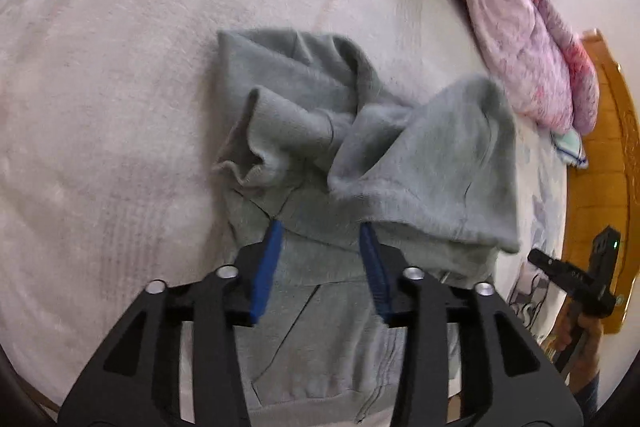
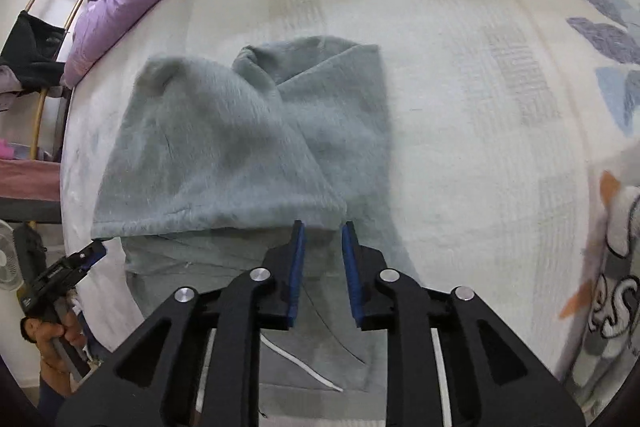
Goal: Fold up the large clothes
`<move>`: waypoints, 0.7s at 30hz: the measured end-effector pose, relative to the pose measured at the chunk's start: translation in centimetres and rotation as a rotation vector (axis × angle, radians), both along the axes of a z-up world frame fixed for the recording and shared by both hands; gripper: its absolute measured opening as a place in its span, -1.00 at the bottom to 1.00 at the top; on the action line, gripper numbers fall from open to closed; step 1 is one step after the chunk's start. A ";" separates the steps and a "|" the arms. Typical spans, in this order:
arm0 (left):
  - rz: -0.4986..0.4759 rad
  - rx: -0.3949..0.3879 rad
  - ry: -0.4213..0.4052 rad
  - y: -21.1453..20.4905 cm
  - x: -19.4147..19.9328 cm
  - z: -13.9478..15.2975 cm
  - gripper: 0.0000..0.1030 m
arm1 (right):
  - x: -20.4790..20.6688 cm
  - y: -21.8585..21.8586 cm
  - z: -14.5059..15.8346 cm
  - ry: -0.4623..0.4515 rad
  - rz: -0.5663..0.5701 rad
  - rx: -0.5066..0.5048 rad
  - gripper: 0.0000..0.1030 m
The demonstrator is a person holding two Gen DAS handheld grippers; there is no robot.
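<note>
Pointing steeply down at the bed, the left gripper had its blue-padded jaws spread apart, with nothing pinched between them; its fingertips hovered over the near part of the grey hoodie without pressing on the cloth. The right gripper was likewise parted, its jaws set somewhat closer together, empty, and poised above the edge of a folded-over flap of the same garment. The grey hoodie lay on the bed, roughly central on the mattress, with both sleeves folded inward and crossing over the body; one ribbed cuff rested on the left side of the garment in the left wrist view. A white drawstring lay on the lower section of the garment, between the right gripper's arms, and a zipper line ran down the front panel in the left wrist view. The pale patterned bedsheet surrounded the hoodie on all sides. A bunched pink and purple quilt sat along the far edge of the bed, well apart from the hoodie. A wooden headboard bordered the bed at the right of the left wrist view. Each gripper appeared at the margin of the other's view, held by a hand.
</note>
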State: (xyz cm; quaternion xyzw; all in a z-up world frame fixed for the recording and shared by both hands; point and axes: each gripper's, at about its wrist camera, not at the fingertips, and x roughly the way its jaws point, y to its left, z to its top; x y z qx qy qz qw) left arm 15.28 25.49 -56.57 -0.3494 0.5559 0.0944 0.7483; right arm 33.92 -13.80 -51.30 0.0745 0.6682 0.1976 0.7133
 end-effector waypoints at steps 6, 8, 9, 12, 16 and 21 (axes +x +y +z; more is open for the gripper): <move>-0.045 0.051 -0.106 0.0 4.8 3.7 0.16 | 3.8 4.5 2.8 -0.156 0.115 0.043 -0.02; -0.108 0.049 -0.096 -0.7 8.1 3.3 0.30 | 5.6 8.3 2.0 -0.174 0.203 0.076 0.00; -0.157 0.061 -0.081 -1.4 10.2 2.6 0.31 | 6.4 9.7 1.4 -0.178 0.219 0.071 0.01; -0.254 0.093 -0.028 -3.3 15.0 -0.1 0.31 | 8.3 14.8 -0.5 -0.186 0.318 0.061 0.00; -0.368 0.218 0.078 -5.6 17.9 -3.1 0.06 | 9.0 18.6 -3.4 -0.164 0.392 0.010 -0.90; -0.336 0.213 -0.047 -5.9 14.9 0.9 -0.36 | 5.7 15.5 0.2 -0.214 0.339 0.140 -0.92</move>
